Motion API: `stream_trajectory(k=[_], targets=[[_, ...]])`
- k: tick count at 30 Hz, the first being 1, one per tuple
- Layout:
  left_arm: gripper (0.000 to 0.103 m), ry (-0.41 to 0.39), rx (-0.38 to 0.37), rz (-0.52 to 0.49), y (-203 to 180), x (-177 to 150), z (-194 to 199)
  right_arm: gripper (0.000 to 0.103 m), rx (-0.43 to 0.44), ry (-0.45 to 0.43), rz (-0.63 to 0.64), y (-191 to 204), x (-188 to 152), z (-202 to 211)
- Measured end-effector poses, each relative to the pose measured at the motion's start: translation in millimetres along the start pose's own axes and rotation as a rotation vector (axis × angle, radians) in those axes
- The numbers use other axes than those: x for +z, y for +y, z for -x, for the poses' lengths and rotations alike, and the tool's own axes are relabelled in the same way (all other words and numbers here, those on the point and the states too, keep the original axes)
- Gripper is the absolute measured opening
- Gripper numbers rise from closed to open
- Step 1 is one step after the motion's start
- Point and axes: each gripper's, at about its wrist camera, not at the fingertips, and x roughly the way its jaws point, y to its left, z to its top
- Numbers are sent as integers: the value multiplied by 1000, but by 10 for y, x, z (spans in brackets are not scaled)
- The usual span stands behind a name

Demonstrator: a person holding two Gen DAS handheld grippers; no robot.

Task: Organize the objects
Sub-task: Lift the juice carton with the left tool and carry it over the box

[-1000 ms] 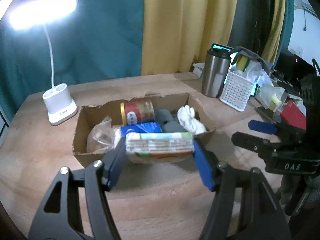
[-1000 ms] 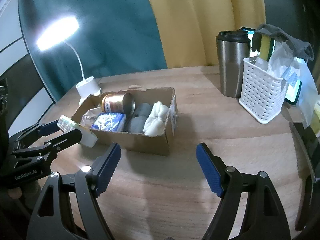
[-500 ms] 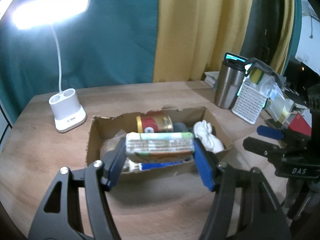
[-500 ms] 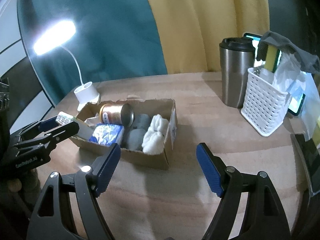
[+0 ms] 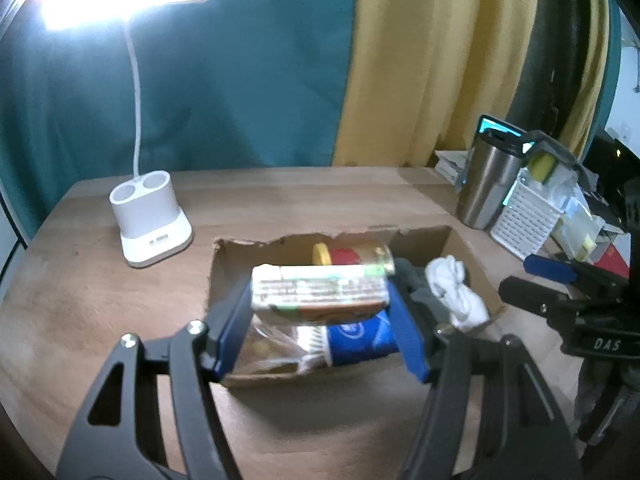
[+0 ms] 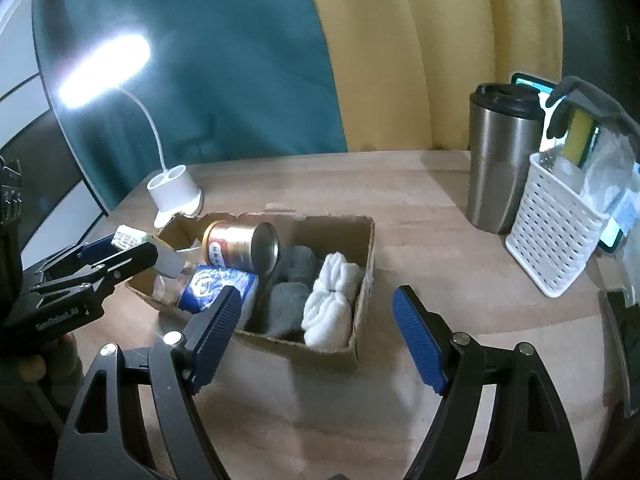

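My left gripper (image 5: 320, 312) is shut on a flat white and green packet (image 5: 320, 292) and holds it above the left end of the open cardboard box (image 5: 448, 240). The packet (image 6: 132, 238) also shows at the left in the right wrist view. The box (image 6: 360, 312) holds a red and gold can (image 6: 236, 246), a blue pack (image 6: 216, 286), a clear bag (image 5: 272, 348), grey rolled socks (image 6: 298, 264) and white rolled socks (image 6: 330, 300). My right gripper (image 6: 316, 336) is open and empty, above the table in front of the box.
A white desk lamp base (image 5: 150, 220) stands left of the box, its head lit above. A steel travel mug (image 6: 504, 160) and a white slotted basket (image 6: 556, 240) with a sponge and bags stand at the right. Clutter lies at the far right edge.
My left gripper has carried the packet forward, from in front of the box to above its left end. My right gripper has moved a little closer to the box.
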Motion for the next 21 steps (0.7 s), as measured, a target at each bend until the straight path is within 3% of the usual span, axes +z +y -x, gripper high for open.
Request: stream_trajectory(k=[21], targets=[[66, 17, 22, 28, 338, 205, -443, 81, 4, 34, 11, 79, 252, -401]])
